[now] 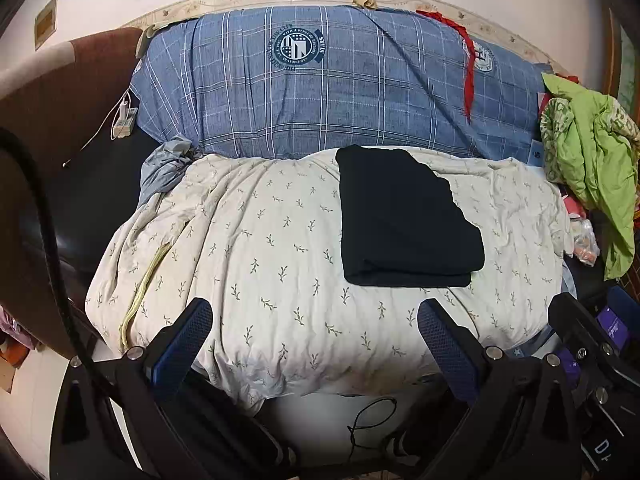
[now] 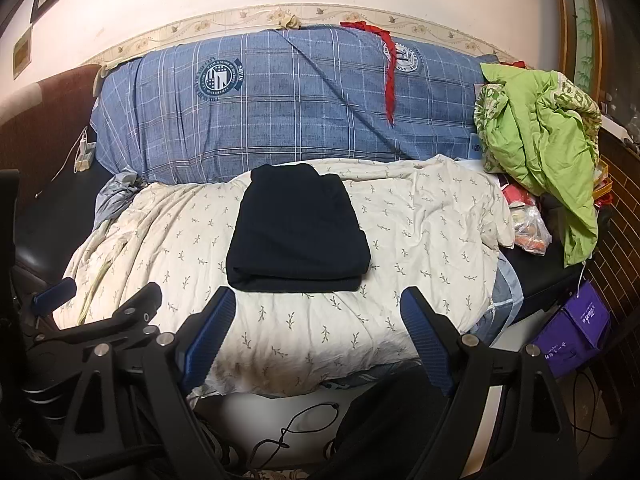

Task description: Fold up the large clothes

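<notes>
A black garment (image 1: 404,220) lies folded into a thick rectangle on a cream quilt with a leaf print (image 1: 260,260). It also shows in the right wrist view (image 2: 296,232), at the middle of the quilt (image 2: 420,220). My left gripper (image 1: 314,320) is open and empty, held back over the quilt's near edge, left of the garment. My right gripper (image 2: 318,308) is open and empty, just in front of the garment's near folded edge. Neither touches the garment.
A blue plaid cover (image 1: 340,88) rises behind the quilt. A green bundle of cloth (image 2: 540,140) is piled at the right, with a plastic bag (image 2: 528,228) and a purple bag (image 2: 576,324) below it. A power strip (image 1: 124,118) lies at the left. A black cable (image 2: 296,428) lies on the floor.
</notes>
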A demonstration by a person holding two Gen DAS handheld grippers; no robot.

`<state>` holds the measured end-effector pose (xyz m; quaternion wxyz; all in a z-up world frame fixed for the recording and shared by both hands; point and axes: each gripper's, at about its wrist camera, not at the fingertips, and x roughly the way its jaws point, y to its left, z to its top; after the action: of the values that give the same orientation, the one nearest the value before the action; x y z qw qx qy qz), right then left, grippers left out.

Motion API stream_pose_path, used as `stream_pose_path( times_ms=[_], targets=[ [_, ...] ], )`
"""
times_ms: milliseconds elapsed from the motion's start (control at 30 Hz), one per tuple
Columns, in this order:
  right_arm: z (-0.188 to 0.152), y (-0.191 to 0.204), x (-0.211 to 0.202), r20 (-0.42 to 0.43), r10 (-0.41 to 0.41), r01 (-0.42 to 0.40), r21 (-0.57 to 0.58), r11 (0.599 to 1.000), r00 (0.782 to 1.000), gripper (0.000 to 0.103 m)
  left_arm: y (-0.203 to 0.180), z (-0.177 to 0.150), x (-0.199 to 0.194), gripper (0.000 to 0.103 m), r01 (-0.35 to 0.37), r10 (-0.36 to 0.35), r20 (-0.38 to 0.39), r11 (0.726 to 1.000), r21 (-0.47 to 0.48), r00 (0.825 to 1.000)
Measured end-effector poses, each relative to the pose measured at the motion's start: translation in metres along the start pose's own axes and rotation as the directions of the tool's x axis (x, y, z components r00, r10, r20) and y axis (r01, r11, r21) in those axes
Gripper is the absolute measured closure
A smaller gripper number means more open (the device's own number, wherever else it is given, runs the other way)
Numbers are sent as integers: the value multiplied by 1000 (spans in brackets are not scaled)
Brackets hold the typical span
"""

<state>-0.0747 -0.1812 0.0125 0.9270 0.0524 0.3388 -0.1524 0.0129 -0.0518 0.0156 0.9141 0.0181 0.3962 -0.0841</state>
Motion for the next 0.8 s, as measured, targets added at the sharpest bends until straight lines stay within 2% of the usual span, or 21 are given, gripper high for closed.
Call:
stream_pose_path(
  times_ms=[800],
  targets=[
    [-2, 1, 4, -6, 12, -12, -11, 1000, 1000, 19, 3, 1, 3, 1, -7, 7, -6, 1000, -10, 1000]
  ],
)
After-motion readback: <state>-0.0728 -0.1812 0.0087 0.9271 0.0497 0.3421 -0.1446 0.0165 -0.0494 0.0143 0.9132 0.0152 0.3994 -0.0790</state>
